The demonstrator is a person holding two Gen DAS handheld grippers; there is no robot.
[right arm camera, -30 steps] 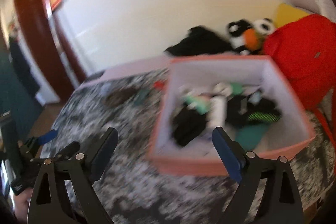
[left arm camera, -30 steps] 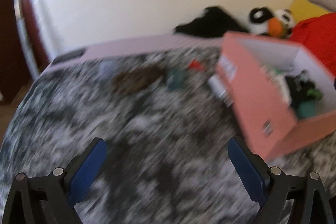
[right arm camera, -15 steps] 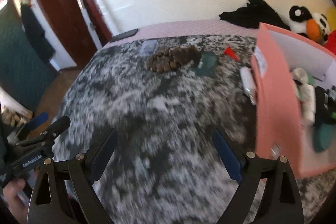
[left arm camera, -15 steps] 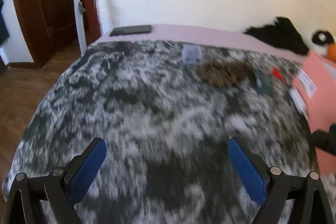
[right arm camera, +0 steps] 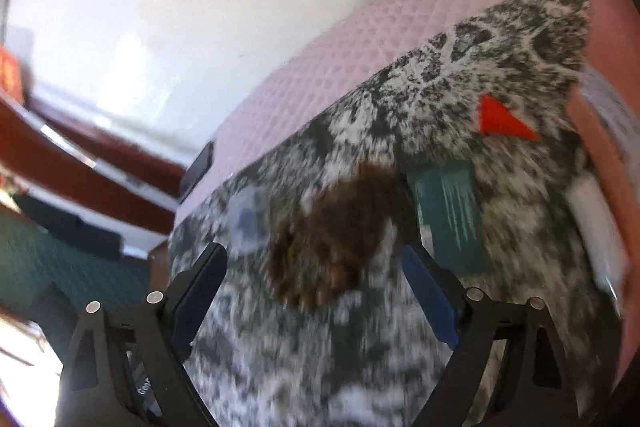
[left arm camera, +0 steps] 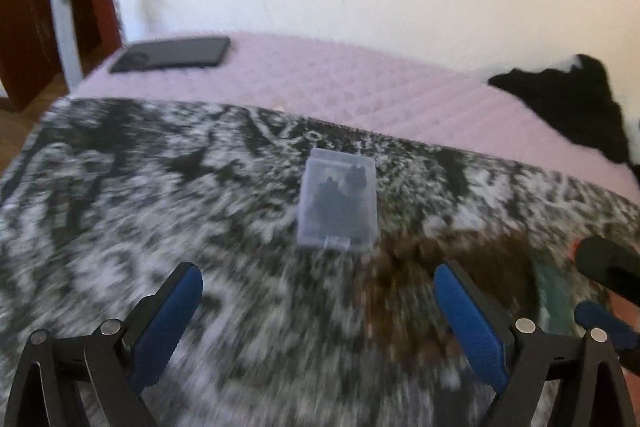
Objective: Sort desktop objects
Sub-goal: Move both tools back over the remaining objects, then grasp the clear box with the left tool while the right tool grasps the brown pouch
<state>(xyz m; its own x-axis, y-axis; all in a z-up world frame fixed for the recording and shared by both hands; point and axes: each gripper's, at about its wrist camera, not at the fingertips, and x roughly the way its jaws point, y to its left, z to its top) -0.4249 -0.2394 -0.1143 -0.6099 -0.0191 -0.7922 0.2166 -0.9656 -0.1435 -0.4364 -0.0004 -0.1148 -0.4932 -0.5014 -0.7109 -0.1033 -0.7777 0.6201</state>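
Left wrist view: the left gripper (left arm camera: 318,311) stands wide open, holding nothing, above a bed's black-and-white speckled cover (left arm camera: 120,195). Just beyond it lies a small clear plastic case (left arm camera: 338,201), frosted, rectangular, with dark bits inside. Right of the case, nearly touching, is a fuzzy brown clump (left arm camera: 448,279); well behind the case, a dark phone (left arm camera: 172,54) on the pink quilt (left arm camera: 360,83).

Right wrist view: the right gripper (right arm camera: 312,287), wide and empty, is closing slightly over the brown clump. Right of the clump lie a dark green card (right arm camera: 450,215) and a red triangle (right arm camera: 500,121)
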